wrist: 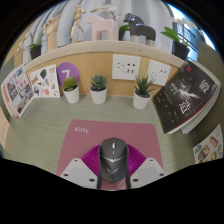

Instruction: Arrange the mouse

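A dark grey computer mouse (113, 155) sits between my two fingers, its nose pointing away from me. My gripper (113, 166) is shut on the mouse, with the magenta pads against both its flanks. Under and ahead of the mouse lies a pink mouse mat (88, 135) with small white lettering near its far left corner. The mat rests on a grey-green desk (40, 130). The rear of the mouse is hidden between the fingers, and I cannot tell whether it touches the mat.
Three potted plants (70, 88) (98, 87) (142, 92) stand in white pots along the back of the desk. A purple disc (66, 72) leans behind them. A dark magazine (187, 97) lies at the right, booklets (18, 90) at the left.
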Available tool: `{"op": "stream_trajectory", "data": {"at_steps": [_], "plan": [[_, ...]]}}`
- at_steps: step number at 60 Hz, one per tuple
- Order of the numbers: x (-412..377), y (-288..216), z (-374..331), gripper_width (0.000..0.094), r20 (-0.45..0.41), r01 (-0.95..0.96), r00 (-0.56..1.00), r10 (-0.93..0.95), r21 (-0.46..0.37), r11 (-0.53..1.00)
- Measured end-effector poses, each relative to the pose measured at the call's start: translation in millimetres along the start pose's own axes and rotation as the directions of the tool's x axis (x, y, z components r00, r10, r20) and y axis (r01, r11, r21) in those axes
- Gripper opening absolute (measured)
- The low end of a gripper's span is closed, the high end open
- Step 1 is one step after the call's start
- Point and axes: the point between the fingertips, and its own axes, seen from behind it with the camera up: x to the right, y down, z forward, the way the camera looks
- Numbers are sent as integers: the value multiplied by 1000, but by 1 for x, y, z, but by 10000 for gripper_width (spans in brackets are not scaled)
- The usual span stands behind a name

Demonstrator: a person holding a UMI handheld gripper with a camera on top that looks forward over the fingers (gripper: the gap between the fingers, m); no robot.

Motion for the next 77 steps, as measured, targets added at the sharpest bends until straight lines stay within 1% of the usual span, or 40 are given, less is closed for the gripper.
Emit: {"op": "stream_trajectory", "data": {"at_steps": [1,6,12,13,15,16,17,19,20,24,27,34,45,54,61,69,77], "plan": [[0,0,0,328,1,-2,1000,2,3,1000],[0,0,1,422,7,5,1000,-5,7,1000],[2,1,3,506,8,-23,1000,23,7,1000],[3,1,2,536,2,-27,1000,27,6,1000],[7,1,1,629,-13,-25,1000,25,3,1000],[8,2,-1,690,-18,-21,1000,21,-1,1000],[8,3,-2,773,-18,-20,1000,20,-7,1000],[6,2,-7,864,-12,-19,1000,19,-14,1000],[4,1,-9,873,-4,-19,1000,19,-14,1000],[-1,-8,-24,858,13,-15,1000,16,-10,1000],[-1,-18,-40,854,9,-12,1000,12,-5,1000],[-6,-51,-92,858,25,-9,1000,9,11,1000],[-3,-123,-189,858,10,-36,999,35,139,990],[-3,-158,-243,859,26,-75,997,70,231,970],[-5,-166,-267,856,34,-102,995,96,256,961],[-2,-161,-280,850,21,-85,996,82,247,965],[-7,-155,-285,846,30,-72,997,67,237,969]]}}
